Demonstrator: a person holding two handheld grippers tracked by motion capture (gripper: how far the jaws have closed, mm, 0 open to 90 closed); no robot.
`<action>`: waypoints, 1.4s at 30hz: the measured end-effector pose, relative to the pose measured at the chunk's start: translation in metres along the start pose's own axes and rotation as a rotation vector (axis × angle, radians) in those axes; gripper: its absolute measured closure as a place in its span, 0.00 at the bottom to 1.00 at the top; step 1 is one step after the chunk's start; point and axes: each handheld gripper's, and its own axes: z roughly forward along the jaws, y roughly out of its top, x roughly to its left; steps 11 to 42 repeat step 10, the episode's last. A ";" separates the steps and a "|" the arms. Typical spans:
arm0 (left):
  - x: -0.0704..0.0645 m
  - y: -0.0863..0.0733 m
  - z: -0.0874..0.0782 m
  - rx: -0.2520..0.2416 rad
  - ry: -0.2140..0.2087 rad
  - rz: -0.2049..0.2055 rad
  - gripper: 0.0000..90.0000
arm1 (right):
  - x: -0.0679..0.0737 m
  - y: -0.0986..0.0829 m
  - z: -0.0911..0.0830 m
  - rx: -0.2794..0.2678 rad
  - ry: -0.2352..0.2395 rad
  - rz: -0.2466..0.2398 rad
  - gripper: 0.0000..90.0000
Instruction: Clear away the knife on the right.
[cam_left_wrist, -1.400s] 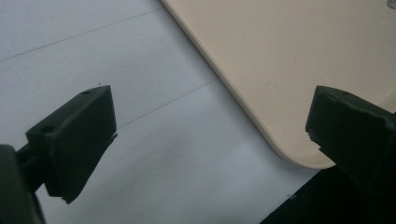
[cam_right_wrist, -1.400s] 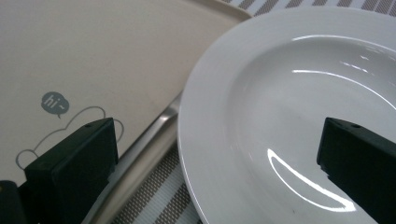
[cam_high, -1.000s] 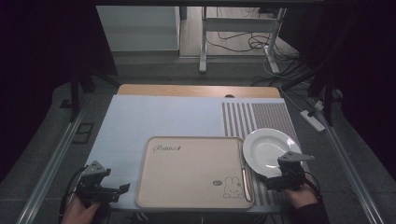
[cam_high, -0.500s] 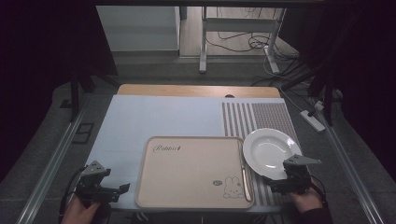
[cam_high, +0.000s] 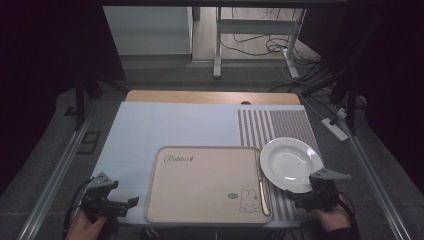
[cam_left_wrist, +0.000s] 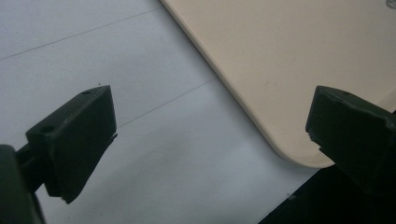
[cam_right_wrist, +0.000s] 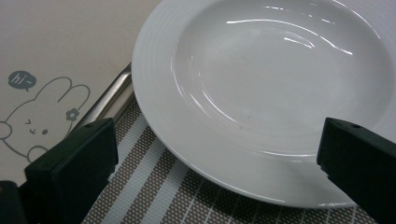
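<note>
A white deep plate (cam_high: 291, 163) rests on the striped placemat (cam_high: 280, 127) at the right, its rim beside a beige tray (cam_high: 207, 182) printed with a rabbit. My right gripper (cam_high: 297, 199) is open just short of the plate's near rim. In the right gripper view the plate (cam_right_wrist: 261, 93) lies ahead between the spread jaws of that gripper (cam_right_wrist: 219, 158), untouched. My left gripper (cam_high: 127, 205) is open at the tray's near-left corner. The left gripper view shows that gripper (cam_left_wrist: 210, 135) with its jaws wide apart over the pale blue mat (cam_left_wrist: 116, 93) and the tray corner (cam_left_wrist: 289, 70).
A thin metal utensil (cam_high: 260, 180) lies along the tray's right edge, seen as a shiny bar (cam_right_wrist: 109, 100) beside the rabbit print (cam_right_wrist: 37, 116). The pale blue mat (cam_high: 170, 125) covers the table's left and far part. Dark floor, cables and stands surround the table.
My right gripper has drawn back a little toward the near-right corner, away from the plate's rim. The left gripper, plate and tray have stayed put.
</note>
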 end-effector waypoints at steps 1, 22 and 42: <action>0.000 0.000 0.000 0.000 0.000 0.000 0.03 | 0.000 -0.001 -0.001 0.002 -0.002 0.002 0.00; 0.000 0.001 0.000 0.001 0.000 0.006 0.03 | -0.002 -0.003 -0.002 0.018 -0.012 0.008 0.00; 0.000 0.001 0.000 0.001 0.000 0.006 0.03 | -0.002 -0.003 -0.002 0.018 -0.012 0.008 0.00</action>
